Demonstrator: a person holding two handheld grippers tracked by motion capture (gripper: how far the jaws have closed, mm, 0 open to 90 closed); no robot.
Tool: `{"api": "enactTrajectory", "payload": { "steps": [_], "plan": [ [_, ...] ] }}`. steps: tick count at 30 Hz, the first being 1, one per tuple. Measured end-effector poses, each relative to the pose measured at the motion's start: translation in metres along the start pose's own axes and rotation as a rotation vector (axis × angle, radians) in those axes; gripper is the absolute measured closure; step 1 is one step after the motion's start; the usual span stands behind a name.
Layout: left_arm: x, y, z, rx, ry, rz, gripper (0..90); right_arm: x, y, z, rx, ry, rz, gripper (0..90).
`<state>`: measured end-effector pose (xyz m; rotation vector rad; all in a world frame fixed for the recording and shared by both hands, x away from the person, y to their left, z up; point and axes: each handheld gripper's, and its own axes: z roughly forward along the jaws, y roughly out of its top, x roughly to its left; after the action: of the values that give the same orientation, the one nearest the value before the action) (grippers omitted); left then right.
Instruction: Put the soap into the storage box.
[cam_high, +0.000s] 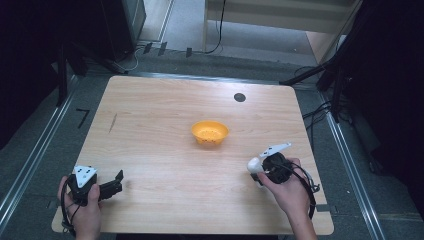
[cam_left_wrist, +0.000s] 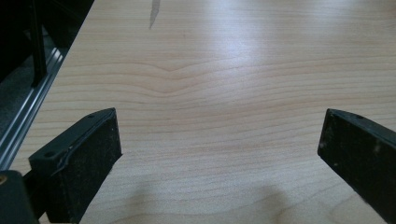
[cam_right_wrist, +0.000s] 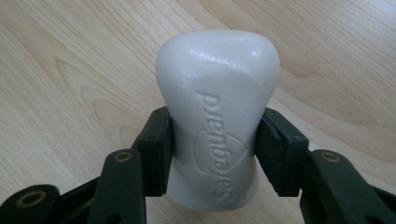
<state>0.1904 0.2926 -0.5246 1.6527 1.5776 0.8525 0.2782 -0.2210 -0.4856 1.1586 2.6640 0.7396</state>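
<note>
A white bar of soap (cam_right_wrist: 217, 116), stamped with a brand name, is pinched at its waist between the two black jaws of my right gripper (cam_right_wrist: 215, 149). In the high view the soap (cam_high: 254, 164) pokes out to the left of that gripper (cam_high: 260, 170), held just above the wooden table (cam_high: 165, 105) at its front right. An orange bowl (cam_high: 210, 132) sits near the table's middle, beyond and to the left of the soap. My left gripper (cam_high: 116, 184) rests at the front left corner, jaws wide apart (cam_left_wrist: 219, 149) over bare wood.
A small dark round mark (cam_high: 239, 97) lies on the table behind the bowl. A thin dark streak (cam_high: 113, 123) marks the left side. Metal rails run along both sides of the table, with cables and dark stands beyond.
</note>
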Motion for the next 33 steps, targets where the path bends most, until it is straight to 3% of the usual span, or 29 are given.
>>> {"api": "enactTrajectory", "payload": {
  "steps": [7,11,13,20,21,28,33],
  "plan": [
    [0.0,0.0,0.0,0.002,-0.002,0.006,0.0,-0.001,0.011,-0.003,-0.012,0.022,-0.075,51.3],
    [0.0,0.0,0.0,0.002,-0.002,0.004,0.0,-0.003,0.016,-0.004,-0.011,0.016,-0.09,51.2],
    [-0.001,0.0,0.0,0.0,-0.003,0.007,0.0,-0.005,0.021,-0.007,-0.018,0.012,-0.123,51.2],
    [-0.001,0.0,0.0,0.004,-0.003,0.011,0.0,-0.005,0.034,-0.013,-0.019,0.005,-0.173,51.2],
    [-0.001,0.0,-0.001,0.004,-0.003,0.011,0.0,-0.006,0.038,-0.015,-0.024,0.002,-0.2,51.1],
    [-0.001,0.0,0.0,0.002,-0.003,0.013,0.0,-0.01,0.049,-0.015,-0.041,0.002,-0.216,51.2],
    [-0.001,0.0,0.0,0.003,-0.006,0.012,0.0,-0.011,0.058,-0.013,-0.027,0.04,-0.248,51.1]
  ]
}}
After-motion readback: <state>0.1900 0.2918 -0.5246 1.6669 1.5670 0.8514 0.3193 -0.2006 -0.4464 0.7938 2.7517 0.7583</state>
